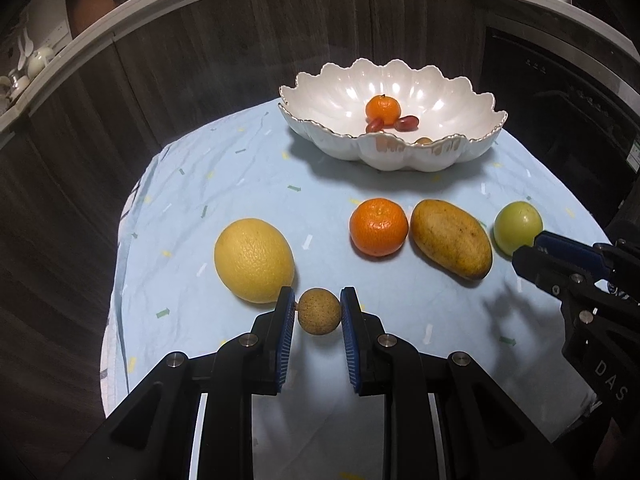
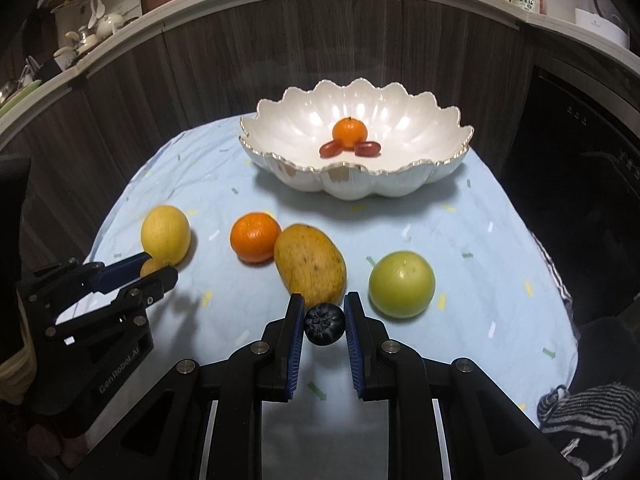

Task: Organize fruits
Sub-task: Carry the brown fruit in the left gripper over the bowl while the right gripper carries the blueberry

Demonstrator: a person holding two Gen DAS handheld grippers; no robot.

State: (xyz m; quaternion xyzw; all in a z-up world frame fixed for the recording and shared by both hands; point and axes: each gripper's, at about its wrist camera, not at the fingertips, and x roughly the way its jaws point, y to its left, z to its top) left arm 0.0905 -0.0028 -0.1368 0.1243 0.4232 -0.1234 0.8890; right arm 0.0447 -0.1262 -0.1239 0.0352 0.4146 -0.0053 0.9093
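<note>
Left wrist view: left gripper [image 1: 319, 311] pinches a longan [image 1: 319, 311], right gripper [image 2: 324, 324] clamps a blueberry [image 2: 324, 324]; bowl [image 1: 400, 156] holds one tangerine [image 1: 383, 110], two grapes [image 1: 407, 122]; four fruits wait outside.

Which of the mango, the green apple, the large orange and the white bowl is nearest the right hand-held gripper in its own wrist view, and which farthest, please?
From the right hand-held gripper, which grips a dark berry:
1. Mango, just ahead, slightly left of the fingers.
2. Green apple, to the right; close to the mango's rank, hard to separate.
3. Large orange, farther back on the left.
4. White bowl, farthest, at the back of the cloth.
</note>
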